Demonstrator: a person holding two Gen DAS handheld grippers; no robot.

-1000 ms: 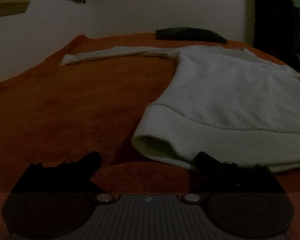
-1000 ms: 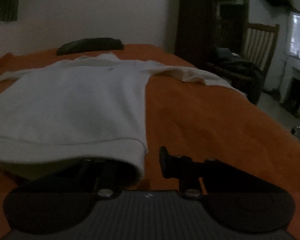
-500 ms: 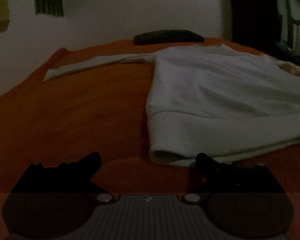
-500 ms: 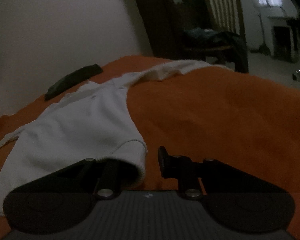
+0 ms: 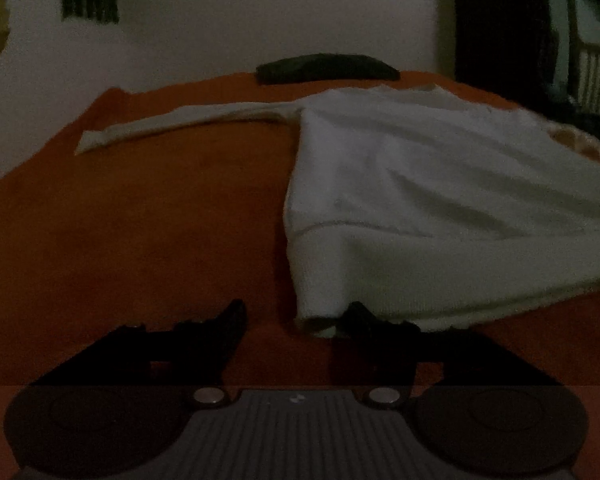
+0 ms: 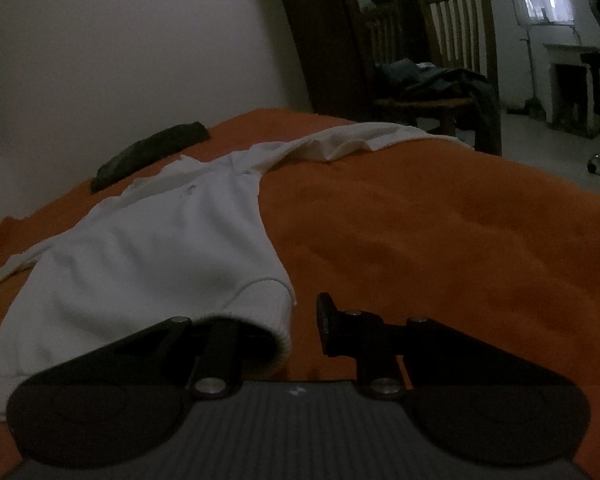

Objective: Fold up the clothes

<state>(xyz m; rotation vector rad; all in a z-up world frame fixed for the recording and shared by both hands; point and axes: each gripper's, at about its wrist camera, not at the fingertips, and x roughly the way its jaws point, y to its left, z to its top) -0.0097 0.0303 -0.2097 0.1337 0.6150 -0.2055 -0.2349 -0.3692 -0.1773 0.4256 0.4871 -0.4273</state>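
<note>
A white long-sleeved sweatshirt [image 5: 440, 184] lies spread on an orange bed cover [image 5: 140, 232], sleeves out to both sides. My left gripper [image 5: 300, 316] is open at the hem's left corner, which sits between the fingers; the right finger is under the hem edge. In the right wrist view the sweatshirt [image 6: 160, 248] lies to the left. My right gripper [image 6: 276, 320] is open at the hem's right corner: the left finger is inside the hem, hidden by cloth, and the right finger [image 6: 328, 320] stands outside it over the cover.
A dark flat cushion [image 5: 328, 68] lies at the bed's far end by the white wall. A wooden chair [image 6: 456, 80] piled with dark clothes stands beyond the bed's right side, next to a dark wardrobe [image 6: 324, 36]. The orange cover [image 6: 440, 232] stretches right of the sweatshirt.
Both grippers have swung outward and tilted; the hem has bunched up and lifted at both corners. The left gripper's fingers have come closer together around the hem corner.
</note>
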